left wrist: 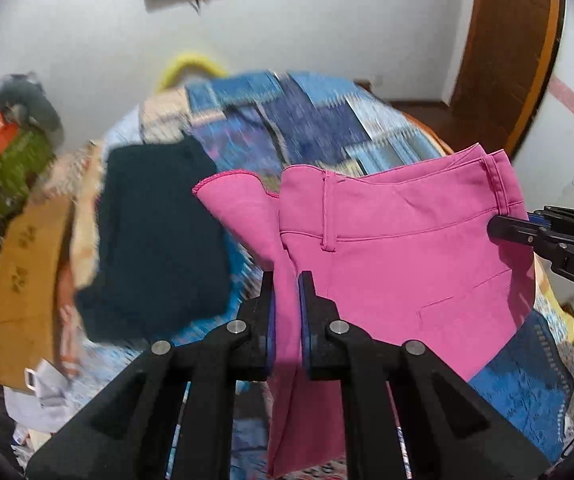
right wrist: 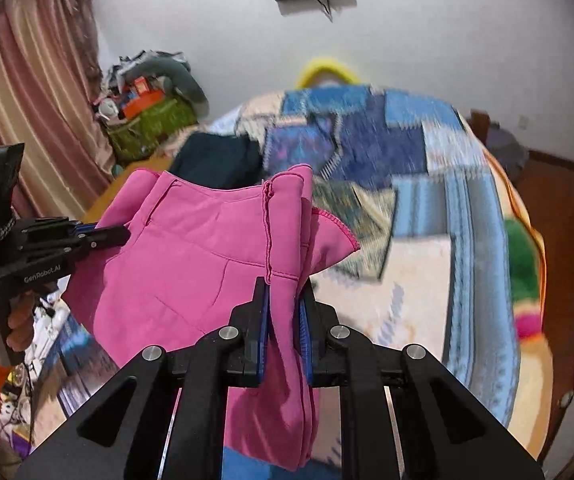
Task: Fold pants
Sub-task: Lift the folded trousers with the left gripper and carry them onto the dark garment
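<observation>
Left wrist view: left gripper [left wrist: 287, 280] jaws clamp the pink pants [left wrist: 399, 256] narrowly; right gripper [right wrist: 285, 286] likewise, pants lifted above the bed [right wrist: 447, 208]. Legible markings: "DAS", "GenRobot.AI".

"DAS" marks the right tongs [left wrist: 501, 229]; "GenRobot.AI" the left tongs [right wrist: 121, 235].

We are finding the patchwork bedspread [left wrist: 307, 120] motion-blurred in both views. The pink pants [left wrist: 399, 248] are running off the lower frame edge, hiding their legs. The clutter pile [right wrist: 147, 108] is reading too indistinct to identify.
</observation>
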`<move>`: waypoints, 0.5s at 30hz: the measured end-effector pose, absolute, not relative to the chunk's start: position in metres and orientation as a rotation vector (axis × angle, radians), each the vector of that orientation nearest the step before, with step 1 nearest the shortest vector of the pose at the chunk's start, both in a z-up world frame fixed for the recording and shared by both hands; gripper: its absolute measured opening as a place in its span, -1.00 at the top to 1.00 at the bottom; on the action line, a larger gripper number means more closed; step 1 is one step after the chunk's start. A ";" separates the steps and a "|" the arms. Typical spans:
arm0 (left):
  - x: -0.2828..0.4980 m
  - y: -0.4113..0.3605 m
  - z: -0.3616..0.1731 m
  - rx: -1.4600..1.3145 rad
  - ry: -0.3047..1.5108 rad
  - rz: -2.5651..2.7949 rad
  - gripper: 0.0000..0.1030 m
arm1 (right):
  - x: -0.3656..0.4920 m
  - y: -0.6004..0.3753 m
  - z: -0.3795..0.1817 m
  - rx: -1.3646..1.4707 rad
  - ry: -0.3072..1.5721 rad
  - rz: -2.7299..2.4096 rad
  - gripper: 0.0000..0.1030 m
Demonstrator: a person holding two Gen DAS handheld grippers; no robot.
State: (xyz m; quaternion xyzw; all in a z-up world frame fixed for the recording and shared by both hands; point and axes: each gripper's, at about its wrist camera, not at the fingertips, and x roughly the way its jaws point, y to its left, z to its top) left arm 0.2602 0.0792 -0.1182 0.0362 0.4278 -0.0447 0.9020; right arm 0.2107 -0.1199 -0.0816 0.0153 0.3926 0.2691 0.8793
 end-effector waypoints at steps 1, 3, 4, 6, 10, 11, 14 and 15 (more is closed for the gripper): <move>0.263 0.085 -0.113 0.079 0.874 -0.076 0.80 | 0.214 -0.114 -0.076 0.026 0.803 0.565 0.77; 0.269 0.097 -0.107 0.081 0.859 -0.044 0.80 | 0.223 -0.101 -0.068 0.018 0.782 0.576 0.77; 0.272 0.105 -0.104 0.082 0.851 -0.024 0.80 | 0.229 -0.093 -0.064 0.012 0.776 0.583 0.77; 0.277 0.121 -0.100 0.072 0.838 0.004 0.80 | 0.240 -0.076 -0.060 -0.004 0.762 0.595 0.77; 0.287 0.157 -0.099 0.033 0.822 0.064 0.80 | 0.258 -0.038 -0.061 -0.035 0.751 0.618 0.77; 0.290 0.166 -0.101 0.026 0.821 0.078 0.80 | 0.262 -0.030 -0.062 -0.041 0.751 0.623 0.77; 0.302 0.196 -0.108 0.008 0.828 0.129 0.81 | 0.277 -0.002 -0.069 -0.051 0.757 0.641 0.77; 0.308 0.208 -0.112 -0.004 0.835 0.148 0.81 | 0.281 0.006 -0.071 -0.054 0.758 0.643 0.77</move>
